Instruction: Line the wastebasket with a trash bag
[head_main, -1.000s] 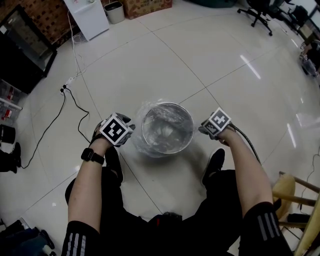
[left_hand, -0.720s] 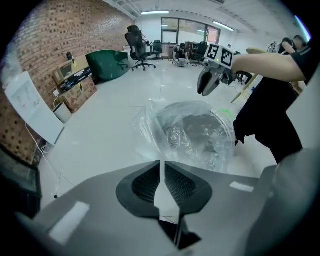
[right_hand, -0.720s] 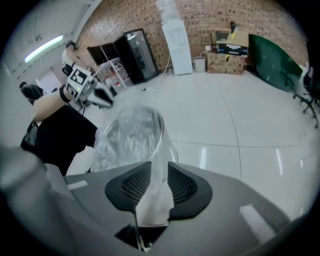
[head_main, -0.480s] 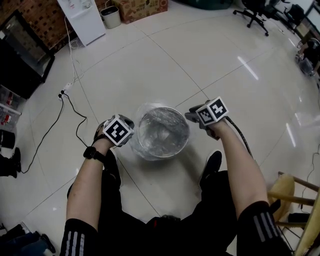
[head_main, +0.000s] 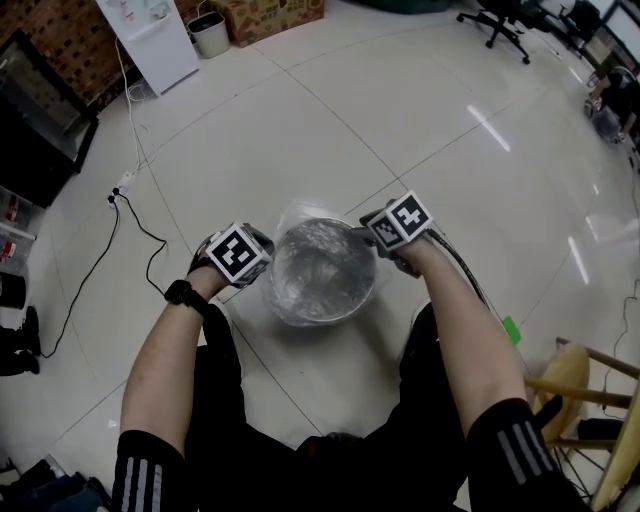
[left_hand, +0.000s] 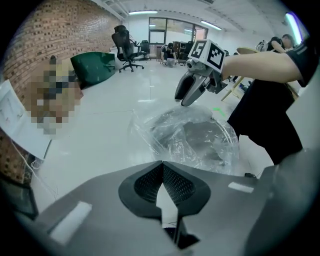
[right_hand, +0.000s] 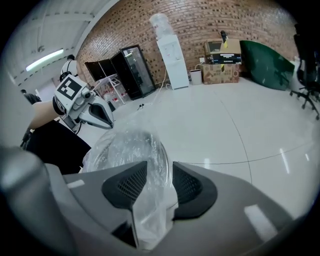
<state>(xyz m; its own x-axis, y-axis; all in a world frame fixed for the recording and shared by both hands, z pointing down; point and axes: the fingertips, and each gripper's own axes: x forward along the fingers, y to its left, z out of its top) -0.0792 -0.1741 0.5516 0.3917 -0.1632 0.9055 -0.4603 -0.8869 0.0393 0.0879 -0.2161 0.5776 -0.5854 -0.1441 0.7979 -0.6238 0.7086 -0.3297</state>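
holds left gripper (left_hand: 161, 163) pinched together, nothing visible between its pads, just beside wastebasket (head_main: 352, 296) on tiled floor (head_main: 420, 130). has right gripper (right_hand: 160, 169) about half parted, jaws just been opening, trash bag (right_hand: 149, 210) film and basket rim between them.

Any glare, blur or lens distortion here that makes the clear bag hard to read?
Head view: bright streaks of glare lie on the glossy floor; the trash bag glints, and the tile lines bow outward. Left gripper view: heavy fisheye, dark corners, a mosaic patch at left. Right gripper view: same fisheye; the bag film nearest the lens looks soft.
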